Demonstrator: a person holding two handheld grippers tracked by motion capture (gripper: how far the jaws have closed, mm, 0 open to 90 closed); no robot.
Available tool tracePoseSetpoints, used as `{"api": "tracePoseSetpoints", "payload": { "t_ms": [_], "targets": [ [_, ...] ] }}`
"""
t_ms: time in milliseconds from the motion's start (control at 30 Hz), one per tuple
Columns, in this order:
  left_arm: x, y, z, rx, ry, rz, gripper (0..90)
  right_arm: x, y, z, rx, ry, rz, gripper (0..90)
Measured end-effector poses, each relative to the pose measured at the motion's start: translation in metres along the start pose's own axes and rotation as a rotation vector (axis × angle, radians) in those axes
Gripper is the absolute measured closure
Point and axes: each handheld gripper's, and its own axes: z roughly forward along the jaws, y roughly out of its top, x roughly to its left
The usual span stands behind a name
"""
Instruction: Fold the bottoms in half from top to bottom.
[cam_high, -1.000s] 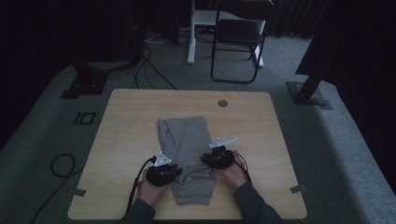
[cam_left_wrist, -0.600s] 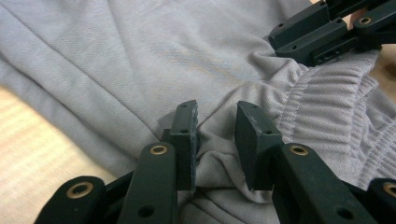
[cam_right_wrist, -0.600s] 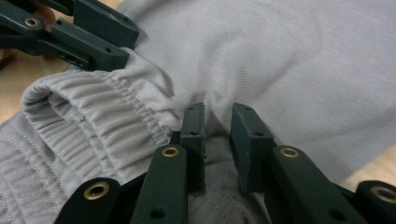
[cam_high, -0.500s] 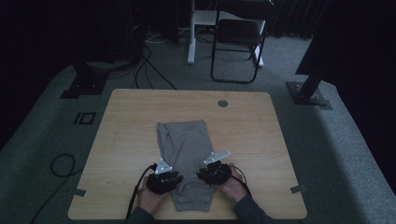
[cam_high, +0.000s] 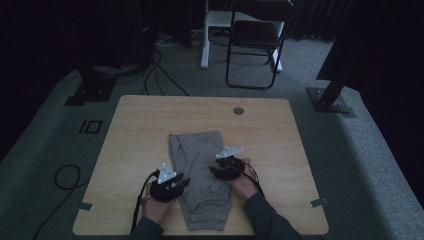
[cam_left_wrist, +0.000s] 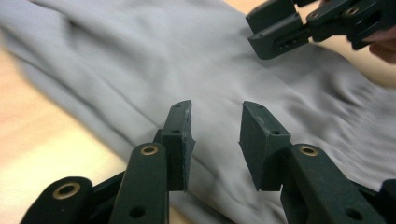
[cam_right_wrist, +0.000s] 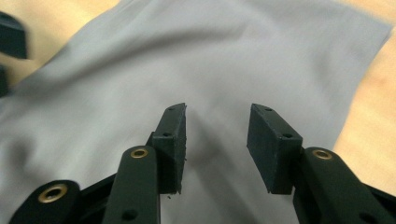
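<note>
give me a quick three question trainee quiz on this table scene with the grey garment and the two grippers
1. True or false: the left gripper has its jaws clamped on the folded grey fabric garment.
2. What does the garment lie on?
A. the light wooden table
B. the black folding chair
C. the grey carpet floor
3. Fill in: in the right gripper view, the gap between the jaws holds ____.

Key:
1. False. Its jaws have just been opening and stand apart above the cloth.
2. A
3. Nothing; those jaws have also just been opening, with only the garment lying beyond them.
</note>
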Motion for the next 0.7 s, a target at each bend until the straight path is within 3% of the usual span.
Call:
{"api": "tracePoseSetpoints", "payload": {
  "t_ms": [200,333,500,700],
  "targets": [
    [0.028,0.018,0.011,-0.025,0.085,-0.018,63.3,-0.009,0.028,0.034,0.021,-0.051,0.015,54.1],
    [0.043,0.028,0.018,-0.029,0.140,-0.022,63.2,-0.011,0.031,0.050,0.047,-0.060,0.026,54.1],
    [0.059,0.037,0.028,-0.021,0.193,-0.054,63.3,-0.008,0.023,0.046,0.027,-0.039,0.009,58.7],
    [0.062,0.045,0.049,0.015,0.222,-0.054,61.2,0.000,0.012,0.037,0.017,-0.003,-0.016,60.0]
  ]
}}
